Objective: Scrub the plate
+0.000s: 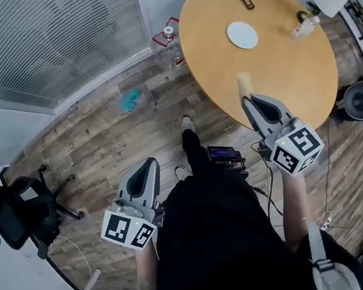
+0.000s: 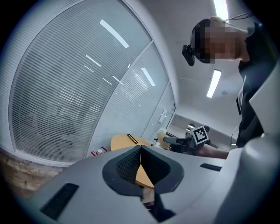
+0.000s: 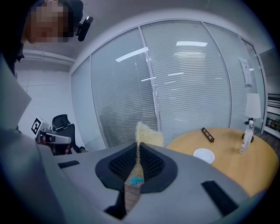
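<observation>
Now the right gripper pinches a yellow sponge below the white plate; the left gripper is closed, empty.

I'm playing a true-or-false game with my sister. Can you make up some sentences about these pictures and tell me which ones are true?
1. The right gripper has a yellow sponge in its jaws. True.
2. The sponge is touching the white plate. False: it is held up near the table's edge, apart from the plate.
3. The left gripper holds a bottle. False: its jaws are shut with nothing between them.
4. The plate lies on a round wooden table. True.
5. A blue thing lies on the floor. True.
</observation>
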The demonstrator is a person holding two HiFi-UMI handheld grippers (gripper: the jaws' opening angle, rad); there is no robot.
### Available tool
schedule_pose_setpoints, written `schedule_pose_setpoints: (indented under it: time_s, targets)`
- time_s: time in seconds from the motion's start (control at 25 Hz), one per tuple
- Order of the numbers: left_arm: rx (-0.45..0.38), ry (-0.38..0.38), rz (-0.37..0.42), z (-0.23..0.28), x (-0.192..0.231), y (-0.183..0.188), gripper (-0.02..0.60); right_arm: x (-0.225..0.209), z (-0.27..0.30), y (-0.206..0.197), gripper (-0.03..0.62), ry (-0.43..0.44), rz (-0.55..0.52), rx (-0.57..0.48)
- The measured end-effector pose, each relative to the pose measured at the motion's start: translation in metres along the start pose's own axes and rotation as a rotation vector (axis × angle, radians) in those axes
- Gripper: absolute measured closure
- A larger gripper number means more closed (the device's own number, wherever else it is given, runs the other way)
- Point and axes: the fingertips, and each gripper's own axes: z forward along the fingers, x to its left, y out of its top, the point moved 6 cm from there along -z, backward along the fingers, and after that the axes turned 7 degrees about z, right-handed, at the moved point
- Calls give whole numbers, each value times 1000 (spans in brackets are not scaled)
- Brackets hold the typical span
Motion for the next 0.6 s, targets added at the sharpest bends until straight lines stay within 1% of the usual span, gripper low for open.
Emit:
schedule_pose_setpoints:
  time_s: [0.16, 0.32, 0.44, 0.6]
  targets:
    - [16, -18, 41, 43, 18, 24, 571, -25, 40, 22, 568, 7, 14, -22]
    - [24, -31, 65, 89, 32, 44, 571, -58, 68, 37, 568, 14, 39, -22]
    - [36, -31, 74, 118, 39, 52, 571, -83, 83, 44, 568, 21, 59, -19]
    - [65, -41, 64, 149, 43, 54, 571, -113, 97, 44, 568, 6, 96, 3]
